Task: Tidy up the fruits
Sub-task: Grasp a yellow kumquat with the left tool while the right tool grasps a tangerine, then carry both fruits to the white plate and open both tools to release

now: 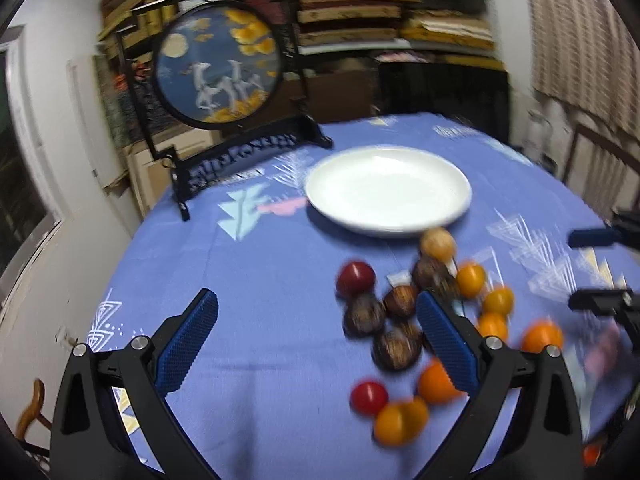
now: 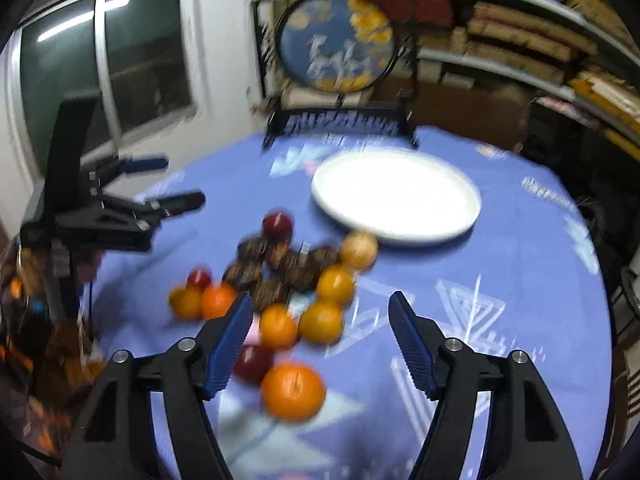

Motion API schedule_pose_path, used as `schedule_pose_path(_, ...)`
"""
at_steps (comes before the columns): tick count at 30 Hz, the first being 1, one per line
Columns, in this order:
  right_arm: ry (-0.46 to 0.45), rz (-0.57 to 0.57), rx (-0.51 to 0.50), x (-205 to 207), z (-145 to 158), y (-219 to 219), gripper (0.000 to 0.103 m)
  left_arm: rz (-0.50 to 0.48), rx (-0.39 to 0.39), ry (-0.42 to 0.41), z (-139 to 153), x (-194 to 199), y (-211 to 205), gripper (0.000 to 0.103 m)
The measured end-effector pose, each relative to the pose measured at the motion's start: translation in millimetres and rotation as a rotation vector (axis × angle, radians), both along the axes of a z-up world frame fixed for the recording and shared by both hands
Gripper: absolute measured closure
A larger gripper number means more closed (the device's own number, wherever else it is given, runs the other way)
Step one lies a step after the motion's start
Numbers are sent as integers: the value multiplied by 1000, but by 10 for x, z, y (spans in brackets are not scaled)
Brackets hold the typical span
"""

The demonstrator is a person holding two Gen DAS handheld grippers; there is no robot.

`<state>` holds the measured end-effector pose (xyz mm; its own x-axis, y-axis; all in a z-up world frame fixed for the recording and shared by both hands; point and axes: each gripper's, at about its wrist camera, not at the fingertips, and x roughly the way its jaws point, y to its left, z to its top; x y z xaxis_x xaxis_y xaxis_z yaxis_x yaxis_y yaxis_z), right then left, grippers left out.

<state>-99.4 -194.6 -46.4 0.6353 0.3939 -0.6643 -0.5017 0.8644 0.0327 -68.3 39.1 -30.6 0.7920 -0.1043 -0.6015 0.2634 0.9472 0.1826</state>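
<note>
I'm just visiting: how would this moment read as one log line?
plate: bare | fruit: heaped on cloth | left gripper: open | right gripper: open, holding nothing

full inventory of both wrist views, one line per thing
plate: one, white, nothing on it, far side of the fruit pile
oranges: several, orange, near side and edges of the pile; blur hides the exact count
red fruits: at least three, red, scattered in the pile
dark fruits: several, brown, pile centre
pale fruit: one, tan, touching the plate rim
tablecloth: one, blue, patterned
round screen: one, blue picture, black stand, far table edge
shelves: stacked flat goods, behind
window: one, far left
left claw: open, nothing held
right claw: open, nothing held
</note>
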Motion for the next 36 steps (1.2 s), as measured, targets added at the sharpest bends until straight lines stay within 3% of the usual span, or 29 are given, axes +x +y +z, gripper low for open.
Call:
schedule_pose_path(4, 71, 75, -90, -143, -238, -3, 35, -120, 36, 101, -247, -261, -1, 5)
schedule_pose_path(9, 120, 108, -107, -105, -413, 72, 36, -172, 54, 191, -519, -360, -74, 5)
schedule_pose_path(13, 161, 145, -131, -55, -567, 199, 57, -151, 43, 253, -710, -286, -136, 5)
schedule_pose_path(15, 145, 150, -135, -76, -578, 216, 57, -146, 29, 275, -734, -241, -139, 5)
schedule_pose_path(17, 150, 152, -126, -74, -584, 194, 57, -148, 20, 282, -731, -229, -131, 13)
schedule_pose_path(20, 159, 148, -103, -76, -590, 149, 58, -157, 4, 335, -767, -169, -136, 43)
schedule_pose_path(21, 160, 146, -100, -79, -595, 144, 58, -163, -2, 351, -789, -150, -144, 48)
schedule_pose_path(24, 158, 142, -101, -98, -590, 129, 58, -167, -2, 345, -795, -175, -153, 51)
schedule_pose_path(25, 156, 142, -103, -111, -581, 111, 58, -173, -10, 348, -790, -187, -149, 65)
schedule_pose_path(36, 134, 93, -45, -116, -428, -78, 61, -153, -53, 281, -506, -259, -66, 64)
